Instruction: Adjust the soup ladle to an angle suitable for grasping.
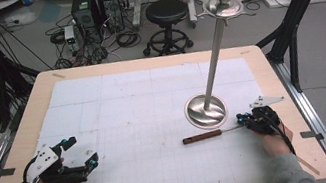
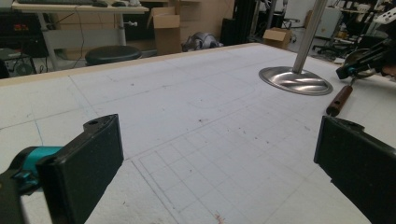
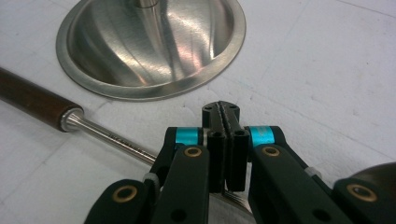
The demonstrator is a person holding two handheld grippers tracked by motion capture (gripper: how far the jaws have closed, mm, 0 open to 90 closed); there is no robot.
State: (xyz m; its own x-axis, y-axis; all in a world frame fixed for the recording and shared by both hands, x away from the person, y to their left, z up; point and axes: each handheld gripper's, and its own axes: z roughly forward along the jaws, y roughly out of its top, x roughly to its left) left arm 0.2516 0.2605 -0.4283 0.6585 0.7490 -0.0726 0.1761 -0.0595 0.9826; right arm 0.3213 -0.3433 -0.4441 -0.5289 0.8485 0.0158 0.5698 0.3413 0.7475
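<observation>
A steel stand with a round dished base (image 1: 205,110) (image 2: 295,80) (image 3: 149,46) and a tall leaning pole (image 1: 215,52) stands right of centre on the white gridded mat (image 1: 133,107). Just in front of it lies a utensil with a dark wooden handle (image 1: 202,137) (image 2: 339,99) (image 3: 32,100) and a thin metal shaft (image 3: 112,137). My right gripper (image 1: 240,119) (image 3: 220,112) (image 2: 348,72) is shut at the shaft's right end. The shaft runs under its jaws, and I cannot tell whether they pinch it. My left gripper (image 1: 81,150) (image 2: 215,163) rests open at the front left, with nothing between its fingers.
The wooden table edge (image 1: 308,147) lies close to the right of my right hand. On the floor beyond the table are a black stool (image 1: 166,12), computer towers (image 1: 95,7) and cables. Black frame posts (image 1: 297,1) flank the table.
</observation>
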